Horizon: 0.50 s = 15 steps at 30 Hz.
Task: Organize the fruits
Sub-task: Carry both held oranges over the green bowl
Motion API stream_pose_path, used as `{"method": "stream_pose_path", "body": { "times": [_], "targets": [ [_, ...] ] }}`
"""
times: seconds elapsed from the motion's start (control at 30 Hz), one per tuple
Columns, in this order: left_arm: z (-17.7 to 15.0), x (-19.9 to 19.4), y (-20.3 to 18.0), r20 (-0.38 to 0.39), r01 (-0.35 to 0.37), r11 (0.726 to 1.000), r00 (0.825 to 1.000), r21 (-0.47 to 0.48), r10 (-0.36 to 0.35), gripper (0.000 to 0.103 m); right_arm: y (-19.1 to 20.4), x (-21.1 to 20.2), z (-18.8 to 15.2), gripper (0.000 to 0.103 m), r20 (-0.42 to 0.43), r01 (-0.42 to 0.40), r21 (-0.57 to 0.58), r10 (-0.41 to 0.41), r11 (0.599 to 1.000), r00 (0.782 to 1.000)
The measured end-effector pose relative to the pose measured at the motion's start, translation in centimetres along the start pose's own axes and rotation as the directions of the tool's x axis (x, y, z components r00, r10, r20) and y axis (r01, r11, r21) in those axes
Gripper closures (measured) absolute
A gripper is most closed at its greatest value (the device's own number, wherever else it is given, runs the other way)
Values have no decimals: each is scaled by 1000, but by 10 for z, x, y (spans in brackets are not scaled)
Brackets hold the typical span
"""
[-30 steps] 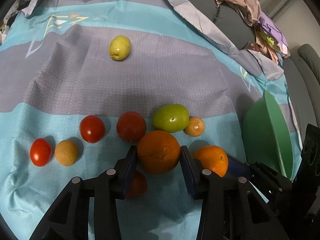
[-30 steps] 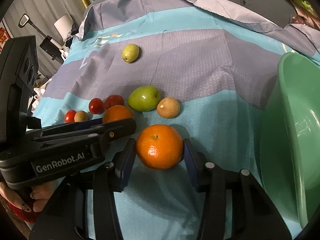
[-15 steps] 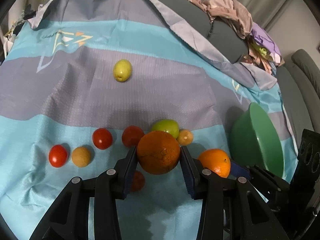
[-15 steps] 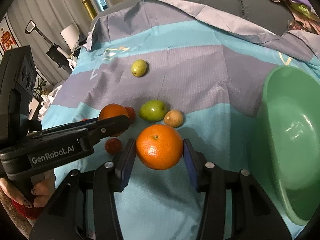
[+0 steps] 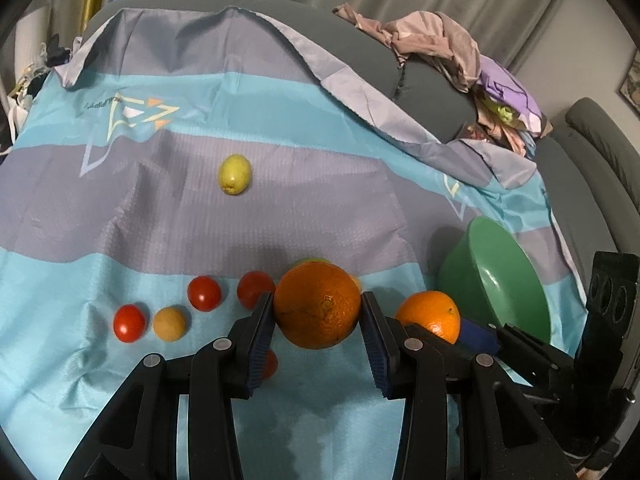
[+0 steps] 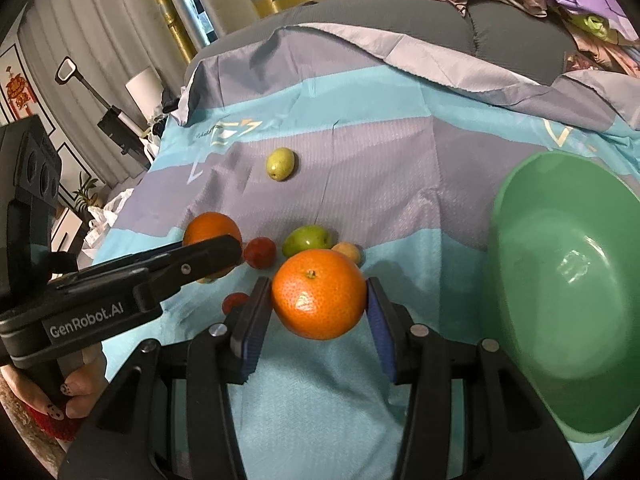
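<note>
My left gripper (image 5: 318, 316) is shut on a dark orange (image 5: 317, 305) and holds it above the striped cloth (image 5: 200, 220). My right gripper (image 6: 318, 300) is shut on a brighter orange (image 6: 319, 293), also lifted; that orange shows in the left wrist view (image 5: 430, 314). The green bowl (image 6: 560, 304) stands tilted to the right of the right gripper. On the cloth lie a green apple (image 6: 306, 239), a yellow-green fruit (image 5: 235, 173) farther back, red tomatoes (image 5: 204, 293) and small tan fruits (image 5: 170, 323).
A pile of clothes (image 5: 452, 52) lies on the grey sofa back behind the cloth. A lamp and a stand (image 6: 108, 108) are off to the left. The left gripper's body (image 6: 120, 284) crosses the right wrist view at left.
Both grippers have risen from the cloth with their oranges; the fruits on the cloth look smaller and farther below. The bowl now shows more of its inside.
</note>
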<state>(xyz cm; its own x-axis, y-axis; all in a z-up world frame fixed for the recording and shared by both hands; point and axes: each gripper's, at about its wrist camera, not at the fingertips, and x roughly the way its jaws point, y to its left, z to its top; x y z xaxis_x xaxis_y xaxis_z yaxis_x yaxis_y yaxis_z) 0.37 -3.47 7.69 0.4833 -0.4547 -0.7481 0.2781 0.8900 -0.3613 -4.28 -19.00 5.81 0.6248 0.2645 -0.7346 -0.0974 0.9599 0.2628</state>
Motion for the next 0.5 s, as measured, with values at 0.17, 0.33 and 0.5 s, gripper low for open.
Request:
{"method": "stream_pose_path", "body": {
  "times": [0.17,0.33,0.5],
  "targets": [
    [0,-5,-5,16,-1,1000,1000,10,1,60,-7,-6,3,56,16,5,17,-5,1000,1000],
    [-1,-9,-12,40,-17,999,999,35,16,60,-17,-18,5,56,41,3,35,-5,999,999],
    [-4,-13,-24,57,-16,996,998,83,11,60,-26,-31,7,56,69,-5,54,1,999,998]
  ]
}}
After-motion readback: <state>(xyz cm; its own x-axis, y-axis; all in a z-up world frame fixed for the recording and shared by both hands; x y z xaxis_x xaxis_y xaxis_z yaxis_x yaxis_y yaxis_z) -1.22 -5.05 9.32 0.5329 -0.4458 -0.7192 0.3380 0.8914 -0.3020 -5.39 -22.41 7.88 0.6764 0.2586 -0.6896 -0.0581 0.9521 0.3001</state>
